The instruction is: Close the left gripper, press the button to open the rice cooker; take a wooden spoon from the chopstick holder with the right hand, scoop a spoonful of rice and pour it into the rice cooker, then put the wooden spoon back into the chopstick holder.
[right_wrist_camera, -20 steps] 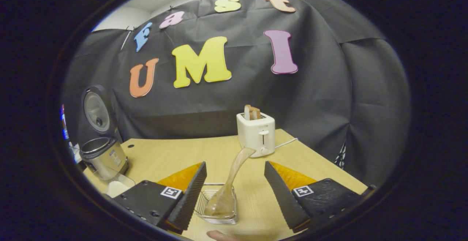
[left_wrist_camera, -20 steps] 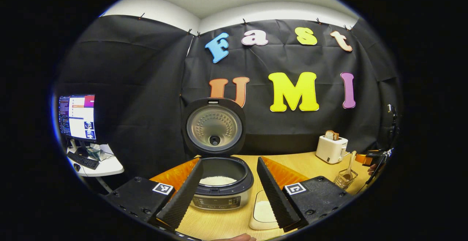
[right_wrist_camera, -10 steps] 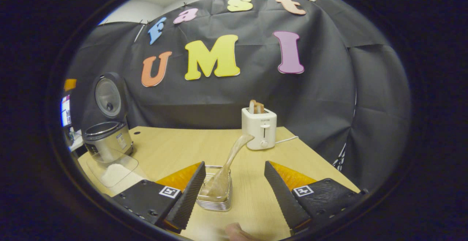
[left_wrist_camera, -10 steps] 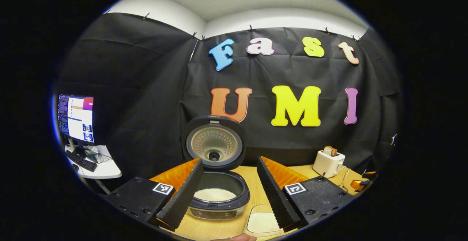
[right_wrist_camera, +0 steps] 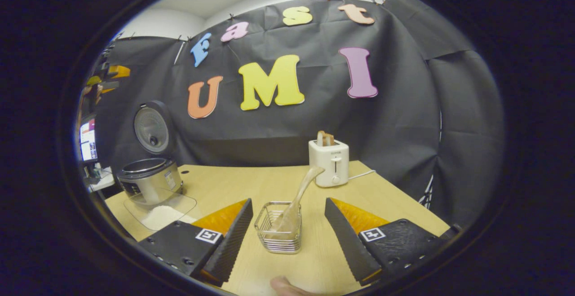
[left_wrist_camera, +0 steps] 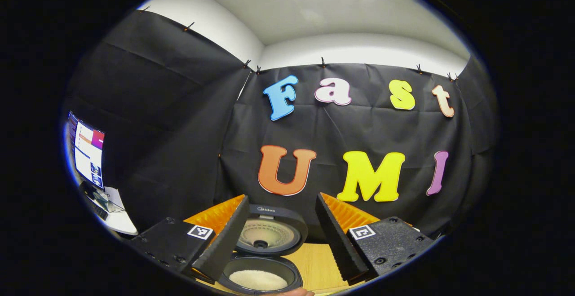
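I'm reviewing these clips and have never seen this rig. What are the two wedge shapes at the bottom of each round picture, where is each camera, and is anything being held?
There is no robot arm: a person holds a two-finger gripper in each hand, and a fisheye camera rides on each. The wedges are that gripper's own fingers.

In the left gripper view, the left gripper is open and holds nothing; between its fingers you see the rice cooker with its lid up and rice inside.

In the right gripper view, the right gripper is also open and holds nothing. Just ahead, on the wooden table, stands the wire chopstick holder with the wooden spoon leaning in it. Farther back stands a white toaster; at the left stands the cooker, with a clear tray of rice in front of it.
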### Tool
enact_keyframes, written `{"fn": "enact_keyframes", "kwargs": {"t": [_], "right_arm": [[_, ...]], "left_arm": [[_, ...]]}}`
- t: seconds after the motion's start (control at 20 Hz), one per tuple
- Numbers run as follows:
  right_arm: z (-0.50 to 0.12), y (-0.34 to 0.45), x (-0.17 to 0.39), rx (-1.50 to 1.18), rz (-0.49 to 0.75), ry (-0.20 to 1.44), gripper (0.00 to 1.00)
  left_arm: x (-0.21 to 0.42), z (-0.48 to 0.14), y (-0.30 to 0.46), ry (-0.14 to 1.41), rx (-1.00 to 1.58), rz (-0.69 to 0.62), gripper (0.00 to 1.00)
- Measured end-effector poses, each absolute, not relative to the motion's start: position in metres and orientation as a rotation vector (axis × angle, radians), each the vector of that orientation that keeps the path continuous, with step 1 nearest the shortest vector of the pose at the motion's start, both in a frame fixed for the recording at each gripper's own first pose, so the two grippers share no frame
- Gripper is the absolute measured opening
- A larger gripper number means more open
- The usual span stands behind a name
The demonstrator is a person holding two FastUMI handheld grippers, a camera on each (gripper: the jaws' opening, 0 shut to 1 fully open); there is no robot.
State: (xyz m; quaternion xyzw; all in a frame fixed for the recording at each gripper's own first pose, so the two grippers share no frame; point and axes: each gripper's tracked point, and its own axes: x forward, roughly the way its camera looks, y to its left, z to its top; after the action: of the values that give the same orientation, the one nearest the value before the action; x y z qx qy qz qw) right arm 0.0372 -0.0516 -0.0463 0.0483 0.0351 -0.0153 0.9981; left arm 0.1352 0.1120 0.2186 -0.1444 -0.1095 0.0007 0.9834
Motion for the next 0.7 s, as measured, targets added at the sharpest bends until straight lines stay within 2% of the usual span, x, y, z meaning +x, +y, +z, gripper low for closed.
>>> {"fn": "enact_keyframes", "kwargs": {"t": [0.1, 0.15, 0.4, 0.7], "right_arm": [[-0.042, -0.049, 0.034, 0.093, -0.023, 0.052, 0.96], [-0.041, -0.049, 0.033, 0.098, -0.020, 0.048, 0.92], [-0.044, -0.051, 0.033, 0.126, -0.020, 0.048, 0.96], [-0.050, -0.044, 0.037, 0.147, 0.005, 0.071, 0.96]], "left_arm": [[0.166, 0.213, 0.115, -0.217, -0.279, 0.016, 0.94], [0.182, 0.208, 0.117, -0.199, -0.263, 0.029, 0.94], [0.260, 0.161, 0.104, -0.080, -0.308, -0.012, 0.96], [0.298, 0.158, 0.138, -0.142, -0.228, 0.109, 0.96]]}}
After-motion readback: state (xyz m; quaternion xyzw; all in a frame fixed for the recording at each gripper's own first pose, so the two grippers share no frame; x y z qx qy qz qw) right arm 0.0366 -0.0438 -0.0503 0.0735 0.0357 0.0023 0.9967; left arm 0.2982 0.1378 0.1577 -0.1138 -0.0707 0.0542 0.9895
